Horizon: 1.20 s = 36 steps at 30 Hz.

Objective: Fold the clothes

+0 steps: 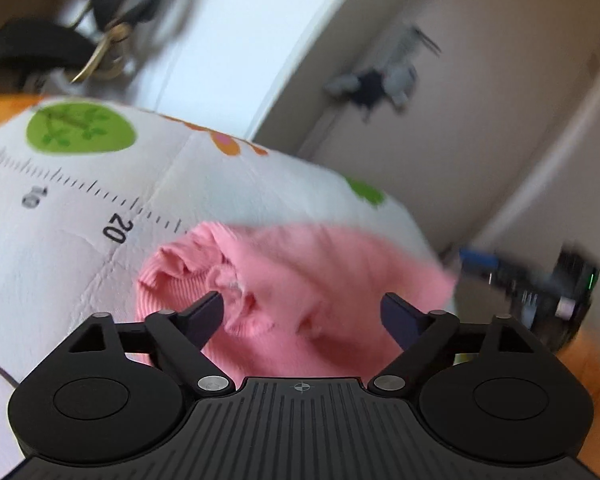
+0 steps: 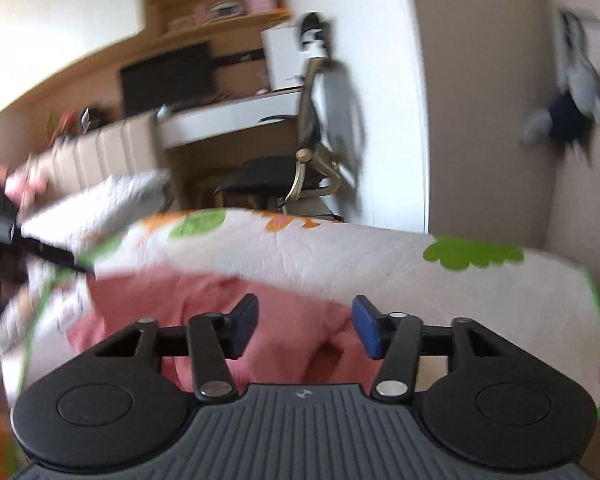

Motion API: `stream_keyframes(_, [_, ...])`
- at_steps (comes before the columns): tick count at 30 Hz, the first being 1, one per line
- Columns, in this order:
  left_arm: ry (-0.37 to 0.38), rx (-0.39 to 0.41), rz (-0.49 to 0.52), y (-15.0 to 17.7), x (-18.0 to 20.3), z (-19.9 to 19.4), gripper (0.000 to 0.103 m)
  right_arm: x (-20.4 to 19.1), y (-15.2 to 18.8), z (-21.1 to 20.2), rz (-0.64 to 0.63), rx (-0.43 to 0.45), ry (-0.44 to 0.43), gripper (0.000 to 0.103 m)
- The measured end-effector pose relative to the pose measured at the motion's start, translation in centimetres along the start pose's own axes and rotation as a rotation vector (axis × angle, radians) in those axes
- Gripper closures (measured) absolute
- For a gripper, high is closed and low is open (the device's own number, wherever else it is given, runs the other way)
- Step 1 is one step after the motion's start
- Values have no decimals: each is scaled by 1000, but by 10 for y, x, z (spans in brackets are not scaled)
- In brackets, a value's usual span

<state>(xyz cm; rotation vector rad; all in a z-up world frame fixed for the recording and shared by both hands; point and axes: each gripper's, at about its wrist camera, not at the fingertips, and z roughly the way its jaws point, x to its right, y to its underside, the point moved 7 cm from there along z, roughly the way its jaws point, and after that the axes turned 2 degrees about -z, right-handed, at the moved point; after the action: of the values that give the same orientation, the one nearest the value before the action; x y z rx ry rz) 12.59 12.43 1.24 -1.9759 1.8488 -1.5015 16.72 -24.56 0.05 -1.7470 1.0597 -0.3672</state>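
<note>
Both black two-finger grippers, left (image 1: 302, 312) and right (image 2: 305, 326), jaws apart and empty, above crumpled pink ribbed knit garment (image 1: 300, 272) on white printed quilt (image 1: 80, 220).

The pink garment (image 1: 300, 280) is looking like a soft ribbed knit, matt, with a frilly ruffled edge. The white quilt (image 1: 80, 232) under it is showing as stitched, puffy cloth with printed green and orange patches, slightly crinkled. The left gripper (image 1: 302, 312) is looking like matt black plastic with shiny metal pivot pins, and the right gripper (image 2: 305, 326) is showing the same, its blue pads looking rubbery. The desk (image 2: 228, 116) is coming across as smooth white board.
</note>
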Motion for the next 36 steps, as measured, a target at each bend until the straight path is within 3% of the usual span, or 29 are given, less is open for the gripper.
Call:
stream_keyframes(4, [11, -55, -211, -4, -14, 38, 9, 7, 14, 51, 162, -100, -10, 38])
stream_keyframes(7, [-33, -112, -261, 6, -24, 72, 9, 0, 34, 83, 168, -178, 5, 39])
stream_keyframes(9, [-33, -103, -247, 4, -22, 86, 14, -13, 39, 90, 105, -187, -3, 72])
stream_keyframes(10, [-36, -97, -233, 0, -20, 90, 21, -19, 35, 88, 66, -171, -3, 78])
stream_keyframes(12, [-51, -76, -196, -11, -14, 90, 68, -29, 20, 73, 36, -119, -27, 87])
stream_keyframes(14, [-31, -39, -150, -22, -5, 78, 73, -38, 6, 54, 10, -67, -53, 88])
stream_keyframes(18, [4, -6, -57, -16, 17, 44, 73, -48, 12, 25, -16, -60, -91, 87])
stream_keyframes(21, [-34, -76, -23, 14, 15, 41, 66, -49, 48, 35, -83, -162, -26, 82])
stream_keyframes(23, [-82, -126, -12, 31, 6, 48, 62, -41, 52, 33, -32, -170, -41, 72])
stream_keyframes(26, [-90, -135, -44, 38, -6, 50, 52, -29, 54, 29, 64, -169, -76, 58])
stream_keyframes(27, [-62, -112, -67, 31, -6, 47, 42, -22, 46, 26, 108, -144, -91, 47])
stream_keyframes(29, [-15, -72, -97, 16, -7, 45, 27, -9, 27, 25, 202, -96, -124, 40])
stream_keyframes(31, [4, -58, -151, 5, -13, 52, 25, 4, 22, 40, 293, -126, -131, 40])
stream_keyframes(35, [-6, -116, -267, 5, -33, 82, 20, 16, 46, 88, 433, -297, -134, 40])
stream_keyframes(36, [-2, -129, -269, 5, -35, 88, 18, 16, 42, 97, 436, -290, -143, 40])
